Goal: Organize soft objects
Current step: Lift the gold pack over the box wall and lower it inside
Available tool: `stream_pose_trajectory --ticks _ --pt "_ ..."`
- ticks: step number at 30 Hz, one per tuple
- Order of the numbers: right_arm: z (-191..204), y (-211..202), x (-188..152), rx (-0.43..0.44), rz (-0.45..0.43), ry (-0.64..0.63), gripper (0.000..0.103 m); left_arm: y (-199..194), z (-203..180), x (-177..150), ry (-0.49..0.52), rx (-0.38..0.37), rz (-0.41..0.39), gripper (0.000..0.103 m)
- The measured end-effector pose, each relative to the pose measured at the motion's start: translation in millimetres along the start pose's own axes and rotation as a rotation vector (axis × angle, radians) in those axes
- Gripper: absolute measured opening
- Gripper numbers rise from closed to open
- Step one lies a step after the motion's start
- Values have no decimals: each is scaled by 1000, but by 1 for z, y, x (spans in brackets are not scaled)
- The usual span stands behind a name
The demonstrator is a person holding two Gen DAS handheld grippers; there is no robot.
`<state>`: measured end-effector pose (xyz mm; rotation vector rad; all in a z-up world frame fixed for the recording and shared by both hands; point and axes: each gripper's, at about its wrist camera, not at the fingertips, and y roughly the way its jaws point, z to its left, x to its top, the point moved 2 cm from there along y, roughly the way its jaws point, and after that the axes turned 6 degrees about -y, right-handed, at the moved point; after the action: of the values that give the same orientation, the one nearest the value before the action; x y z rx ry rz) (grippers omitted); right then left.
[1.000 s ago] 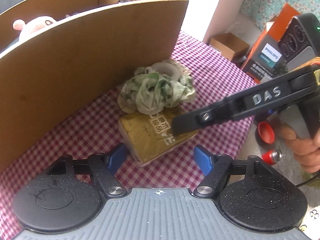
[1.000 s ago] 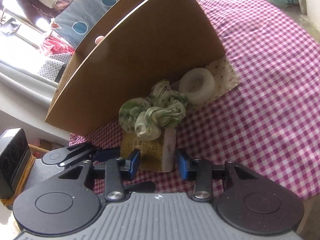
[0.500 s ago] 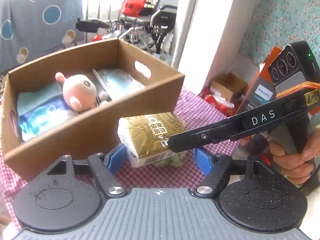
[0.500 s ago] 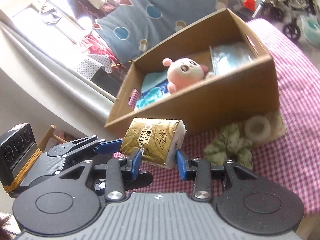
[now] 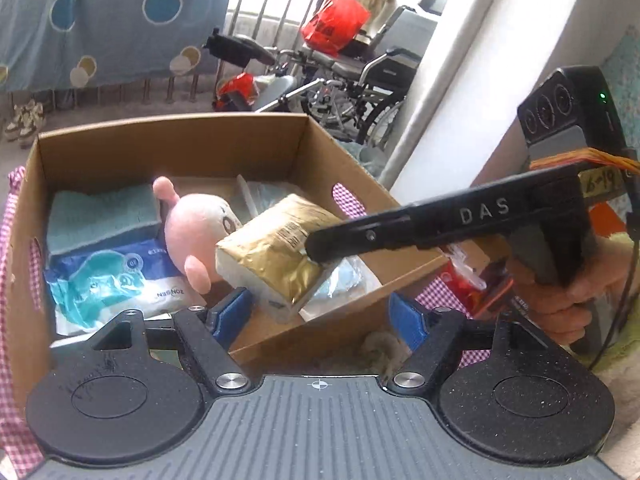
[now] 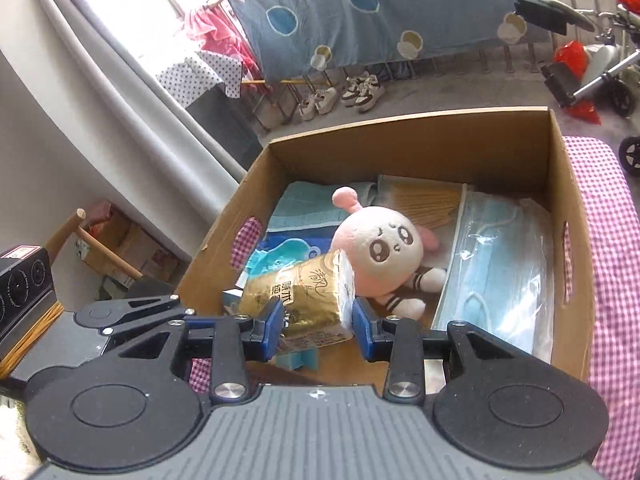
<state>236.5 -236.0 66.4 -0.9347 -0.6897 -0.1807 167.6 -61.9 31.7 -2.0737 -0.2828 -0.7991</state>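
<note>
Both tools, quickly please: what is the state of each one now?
Left tool: jaws opening, pads not touching anything.
Right tool: closed on the gold tissue pack, held over the cardboard box.

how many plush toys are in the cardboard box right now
1. A round pink plush toy with big eyes lies near the middle of the brown cardboard box, between the blue packets on the left and the bagged face masks on the right. Others could be hidden underneath.
</note>
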Motion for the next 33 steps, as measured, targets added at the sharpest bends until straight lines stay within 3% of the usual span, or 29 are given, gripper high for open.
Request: stream_pose_trajectory --ticks 4,7,10,16,24,29,33 --pt "-26 49 10 -10 118 -49 41 19 10 -5 -76 -52 74 80" --pt "-42 75 4 -66 232 -38 41 19 10 -10 -58 -51 62 83" --pt "-51 78 -1 -88 283 -28 41 8 13 -13 -55 -66 39 85" --pt "-47 73 4 -99 333 -26 41 -23 26 -20 -83 -100 -13 87" --pt "-25 101 8 -93 473 -24 43 -54 49 -28 -114 -71 -105 91" --pt "-11 125 21 -105 487 -37 43 -65 61 -30 -142 -96 -146 93" --pt "10 137 25 -132 484 -130 43 -70 68 -32 -156 -102 -157 93"
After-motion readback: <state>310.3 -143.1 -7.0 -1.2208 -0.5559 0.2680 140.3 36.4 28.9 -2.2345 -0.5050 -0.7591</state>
